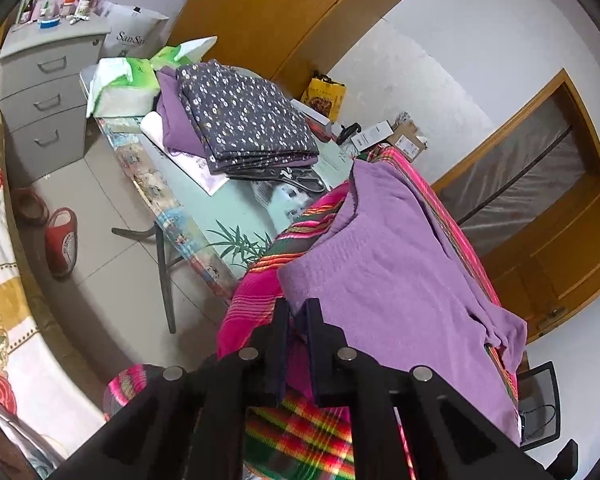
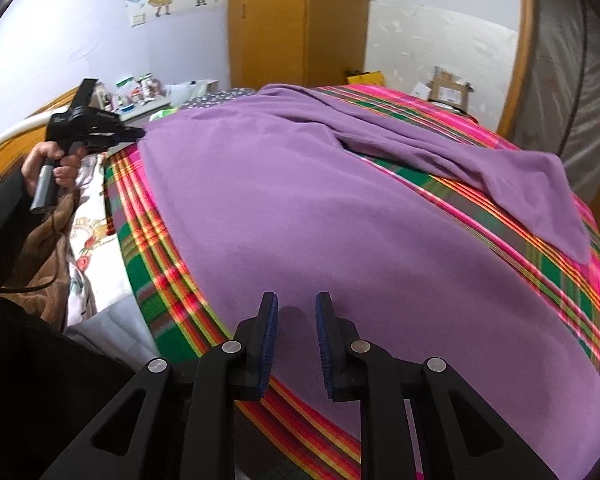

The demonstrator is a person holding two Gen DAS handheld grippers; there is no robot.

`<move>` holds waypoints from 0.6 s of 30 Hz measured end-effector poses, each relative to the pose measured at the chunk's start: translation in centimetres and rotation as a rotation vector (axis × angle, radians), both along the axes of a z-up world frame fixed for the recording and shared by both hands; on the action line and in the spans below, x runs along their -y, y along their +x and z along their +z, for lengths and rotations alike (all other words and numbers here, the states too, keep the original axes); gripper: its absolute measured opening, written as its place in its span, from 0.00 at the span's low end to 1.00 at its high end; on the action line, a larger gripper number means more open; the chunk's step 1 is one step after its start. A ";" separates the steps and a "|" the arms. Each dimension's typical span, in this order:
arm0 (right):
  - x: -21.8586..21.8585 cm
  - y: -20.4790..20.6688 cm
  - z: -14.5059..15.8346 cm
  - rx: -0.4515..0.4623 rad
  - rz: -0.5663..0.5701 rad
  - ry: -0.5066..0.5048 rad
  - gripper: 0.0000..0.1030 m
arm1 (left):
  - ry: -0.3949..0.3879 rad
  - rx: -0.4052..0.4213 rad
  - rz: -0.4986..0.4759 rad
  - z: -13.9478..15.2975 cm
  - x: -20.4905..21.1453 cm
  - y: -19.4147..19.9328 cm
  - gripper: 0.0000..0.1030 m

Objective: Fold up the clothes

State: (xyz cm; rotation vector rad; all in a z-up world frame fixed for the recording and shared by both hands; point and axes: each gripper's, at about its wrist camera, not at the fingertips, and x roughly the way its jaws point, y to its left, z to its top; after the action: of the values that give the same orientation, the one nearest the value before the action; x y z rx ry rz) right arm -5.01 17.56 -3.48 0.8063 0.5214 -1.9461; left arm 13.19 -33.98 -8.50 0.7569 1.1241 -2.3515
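One purple garment [image 2: 340,208] across plaid blanket [image 2: 156,280].

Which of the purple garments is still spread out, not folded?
The purple garment lying open on the plaid blanket, one sleeve stretched out. The other purple one sits folded in the pile under the dotted cloth.
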 end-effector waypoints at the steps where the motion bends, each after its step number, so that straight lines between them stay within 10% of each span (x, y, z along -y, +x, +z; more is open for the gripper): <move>1: -0.5 -0.2 -0.1 0.002 -0.018 0.001 0.19 | -0.013 0.003 0.006 0.3 -0.2 0.2 0.09; 8: -4.8 -3.5 0.4 0.011 -0.260 -0.044 0.19 | -0.099 -0.010 -0.050 2.7 -3.4 -0.3 0.07; 18: -9.9 -4.1 -0.5 0.040 -0.410 -0.056 0.19 | -0.178 -0.046 -0.469 4.6 -15.6 -8.3 0.07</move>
State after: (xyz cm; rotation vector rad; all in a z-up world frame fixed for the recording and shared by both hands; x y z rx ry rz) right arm -9.10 27.48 -3.94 0.9709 0.2899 -2.3010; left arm 4.87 -18.41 -3.92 0.9900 0.8014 -2.8198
